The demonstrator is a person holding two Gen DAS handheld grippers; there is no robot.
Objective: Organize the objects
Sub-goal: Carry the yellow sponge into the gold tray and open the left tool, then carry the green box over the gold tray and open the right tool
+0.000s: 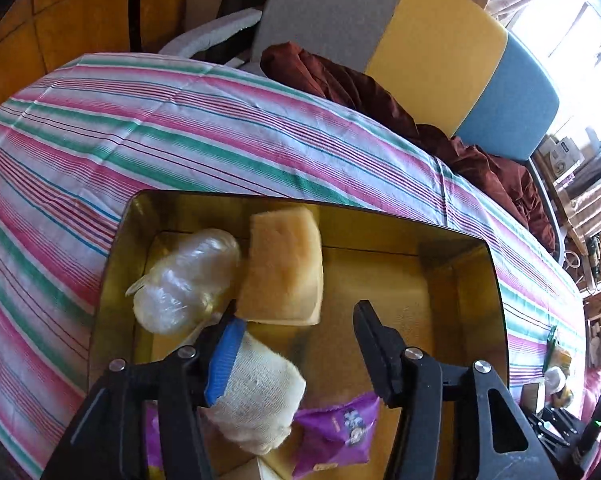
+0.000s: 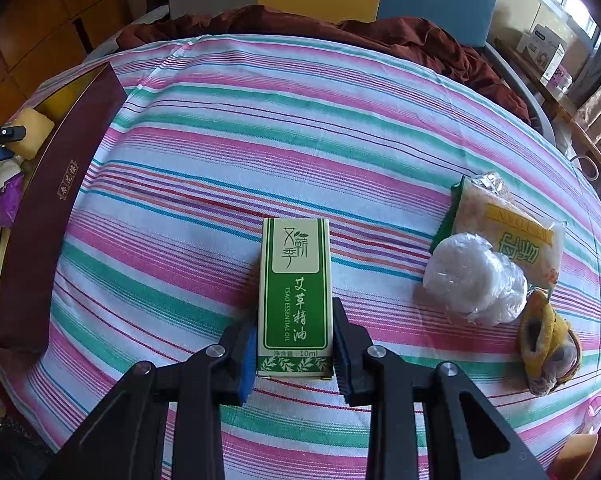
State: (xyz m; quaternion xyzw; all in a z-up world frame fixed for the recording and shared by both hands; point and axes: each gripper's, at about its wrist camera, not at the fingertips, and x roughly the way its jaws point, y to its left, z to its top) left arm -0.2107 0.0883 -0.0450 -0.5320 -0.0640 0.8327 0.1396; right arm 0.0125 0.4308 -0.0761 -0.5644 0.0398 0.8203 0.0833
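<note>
My left gripper (image 1: 296, 320) is open above a gold-lined box (image 1: 460, 280). A white knit cloth bundle (image 1: 260, 400) lies against its left finger, not pinched. In the box lie a yellow sponge (image 1: 282, 264), a clear plastic-wrapped bundle (image 1: 184, 280) and a purple packet (image 1: 336, 428). My right gripper (image 2: 294, 336) is shut on a green and white essential oil carton (image 2: 294, 292) over the striped tablecloth (image 2: 300, 120). The box shows at the left of the right wrist view, with its maroon wall (image 2: 60, 200).
On the cloth at the right lie a yellow-labelled snack bag (image 2: 504, 224), a white plastic-wrapped bundle (image 2: 472, 276) and a yellow-brown soft item (image 2: 548, 344). A dark red cloth (image 2: 420, 36) and a grey, yellow and blue panel (image 1: 440, 52) sit behind the table.
</note>
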